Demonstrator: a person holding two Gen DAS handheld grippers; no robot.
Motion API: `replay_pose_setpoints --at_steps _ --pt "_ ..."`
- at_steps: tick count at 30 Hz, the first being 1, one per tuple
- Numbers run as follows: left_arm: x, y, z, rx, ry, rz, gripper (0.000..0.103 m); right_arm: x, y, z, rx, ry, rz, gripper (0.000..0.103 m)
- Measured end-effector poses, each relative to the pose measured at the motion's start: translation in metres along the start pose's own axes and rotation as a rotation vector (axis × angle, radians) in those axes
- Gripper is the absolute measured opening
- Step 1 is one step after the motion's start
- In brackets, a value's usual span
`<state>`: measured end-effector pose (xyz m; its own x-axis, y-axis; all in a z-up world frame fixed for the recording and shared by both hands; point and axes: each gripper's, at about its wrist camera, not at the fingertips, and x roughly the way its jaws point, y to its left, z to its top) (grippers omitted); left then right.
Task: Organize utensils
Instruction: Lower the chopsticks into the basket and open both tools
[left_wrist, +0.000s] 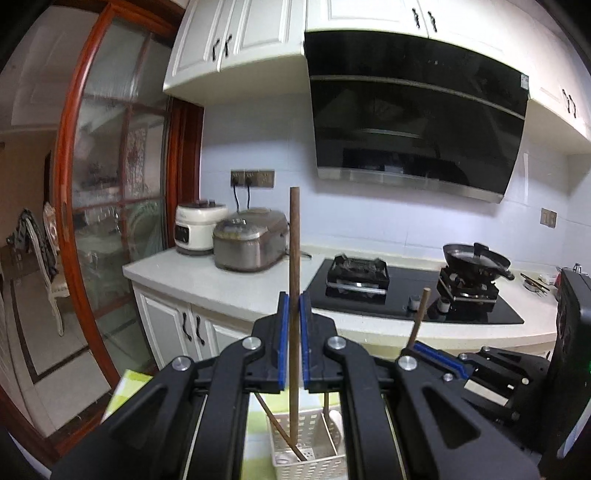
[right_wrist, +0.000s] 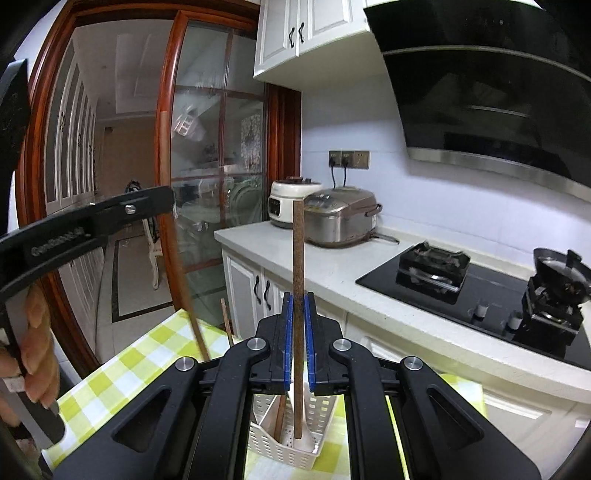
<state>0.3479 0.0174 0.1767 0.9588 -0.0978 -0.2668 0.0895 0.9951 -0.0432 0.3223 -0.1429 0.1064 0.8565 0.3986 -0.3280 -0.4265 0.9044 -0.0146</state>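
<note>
Above the white basket (left_wrist: 306, 448), the left gripper (left_wrist: 294, 306) has its fingers clamped on one brown chopstick (left_wrist: 294, 258); the right gripper (right_wrist: 299, 306) pinches another chopstick (right_wrist: 298, 251) likewise.

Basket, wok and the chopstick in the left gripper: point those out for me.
Basket (left_wrist: 325, 463): left wrist view, its slatted front wall.
Wok (left_wrist: 476, 258): left wrist view, its dark bowl on the burner.
Chopstick (left_wrist: 294, 236): left wrist view, upper shaft above the left gripper (left_wrist: 294, 306).
</note>
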Motion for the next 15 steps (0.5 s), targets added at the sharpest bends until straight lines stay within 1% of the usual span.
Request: replay_pose_setpoints --at_steps 5,7,11,13,14,15 --pt "0.033 0.002 -0.033 -0.019 0.099 -0.008 0.006 0.031 0.005 -0.02 0.0 0.085 0.035 0.007" --pt "0.044 0.006 -0.044 -0.031 0.138 -0.005 0.006 0.041 0.004 -0.028 0.004 0.113 0.035 0.007" --pt "0.065 0.019 -0.066 -0.061 0.206 0.027 0.006 0.062 -0.005 -0.042 0.04 0.163 0.035 0.008" --pt "0.071 0.027 -0.074 -0.074 0.223 0.037 0.008 0.073 -0.011 -0.047 0.064 0.19 0.038 0.009" --pt "0.073 0.03 -0.076 -0.074 0.225 0.046 0.012 0.076 -0.012 -0.049 0.069 0.196 0.036 0.009" --pt "0.072 0.034 -0.078 -0.074 0.224 0.052 0.018 0.079 -0.013 -0.051 0.072 0.201 0.029 0.01"
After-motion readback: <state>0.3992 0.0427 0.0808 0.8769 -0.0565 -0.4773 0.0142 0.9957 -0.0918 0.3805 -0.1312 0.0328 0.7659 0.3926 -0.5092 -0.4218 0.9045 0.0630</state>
